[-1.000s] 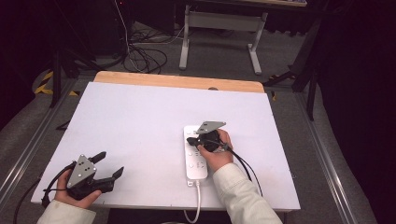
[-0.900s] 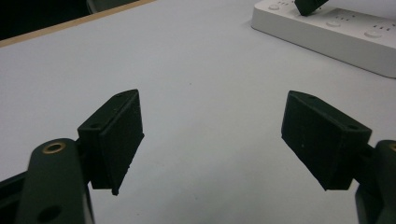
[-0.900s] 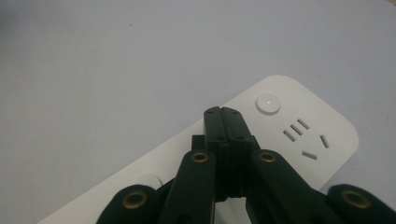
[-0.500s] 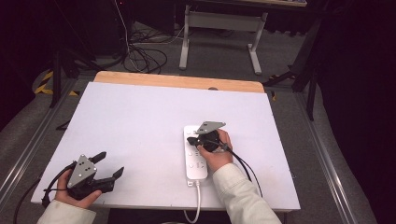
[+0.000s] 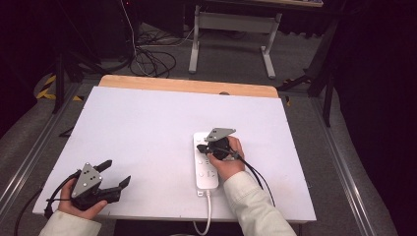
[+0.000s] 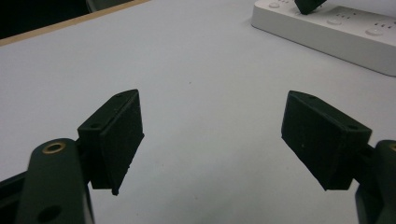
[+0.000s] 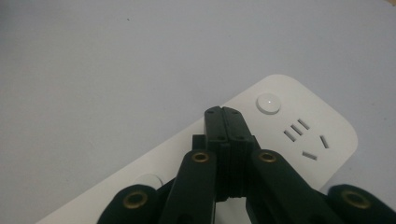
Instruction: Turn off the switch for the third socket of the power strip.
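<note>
On the white table (image 5: 147, 128), seen from above, nothing has shifted since a second ago. The right gripper (image 5: 200, 147) rests over the far end of a white power strip (image 5: 206, 178), right of centre near the front edge. The left gripper (image 5: 118, 174) sits at the near left corner.

In the left gripper view, its jaws stand wide apart above bare table, the strip (image 6: 336, 32) far right.

In the right gripper view, the jaws are pressed together, empty, tips over the strip (image 7: 299, 116) beside a round button (image 7: 269, 103).

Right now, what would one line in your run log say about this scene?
right gripper: shut, over power strip | left gripper: open, holding nothing, near table front-left corner
</note>
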### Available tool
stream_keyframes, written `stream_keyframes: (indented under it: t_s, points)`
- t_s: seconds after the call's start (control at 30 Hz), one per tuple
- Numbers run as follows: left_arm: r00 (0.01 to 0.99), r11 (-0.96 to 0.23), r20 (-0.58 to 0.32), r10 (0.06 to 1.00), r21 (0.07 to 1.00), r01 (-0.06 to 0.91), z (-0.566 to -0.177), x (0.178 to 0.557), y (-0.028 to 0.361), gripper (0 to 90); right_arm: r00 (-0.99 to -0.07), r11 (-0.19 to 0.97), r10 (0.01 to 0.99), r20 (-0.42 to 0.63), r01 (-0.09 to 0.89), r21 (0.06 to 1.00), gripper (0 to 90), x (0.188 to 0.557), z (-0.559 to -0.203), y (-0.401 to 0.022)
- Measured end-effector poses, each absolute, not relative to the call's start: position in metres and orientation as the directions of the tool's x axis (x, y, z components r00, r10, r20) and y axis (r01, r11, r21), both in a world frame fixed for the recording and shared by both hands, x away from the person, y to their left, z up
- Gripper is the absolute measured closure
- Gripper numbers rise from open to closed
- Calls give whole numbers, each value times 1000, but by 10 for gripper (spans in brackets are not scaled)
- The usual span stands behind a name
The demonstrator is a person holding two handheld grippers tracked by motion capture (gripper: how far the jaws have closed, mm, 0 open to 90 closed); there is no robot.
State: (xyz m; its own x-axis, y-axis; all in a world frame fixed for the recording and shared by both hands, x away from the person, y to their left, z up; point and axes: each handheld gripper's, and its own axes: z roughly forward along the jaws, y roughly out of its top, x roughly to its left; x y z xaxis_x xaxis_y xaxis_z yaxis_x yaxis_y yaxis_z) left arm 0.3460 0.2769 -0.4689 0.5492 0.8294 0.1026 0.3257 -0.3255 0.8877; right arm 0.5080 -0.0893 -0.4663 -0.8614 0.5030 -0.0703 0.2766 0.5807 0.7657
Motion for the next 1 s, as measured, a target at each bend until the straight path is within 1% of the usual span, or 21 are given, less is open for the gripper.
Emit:
stream_keyframes:
  t_s: [0.3, 0.33, 0.37, 0.53, 0.57, 0.8, 1.0]
  points:
    - [547, -325, 101, 831, 887, 328, -469, 346, 277, 212, -859, 571, 509, -59, 286, 769, 900, 509, -466, -90]
    - [547, -324, 101, 831, 887, 328, -469, 346, 277, 212, -855, 556, 515, -65, 275, 784, 900, 508, -465, -90]
    - [547, -324, 101, 831, 887, 328, -469, 346, 277, 212, -854, 565, 516, -68, 280, 776, 900, 509, -463, -91]
    - [546, -321, 98, 832, 888, 330, -469, 347, 277, 212, -859, 516, 509, -52, 257, 817, 900, 507, -457, -94]
    - [546, -321, 98, 832, 888, 330, -469, 347, 277, 212, -860, 504, 508, -53, 247, 827, 900, 506, -451, -96]
    - [547, -321, 99, 832, 888, 329, -469, 347, 277, 212, -864, 499, 501, -50, 241, 832, 900, 501, -444, -100]
    - [547, -319, 94, 832, 887, 333, -469, 347, 277, 212, -866, 503, 494, -76, 214, 838, 900, 498, -438, -101]
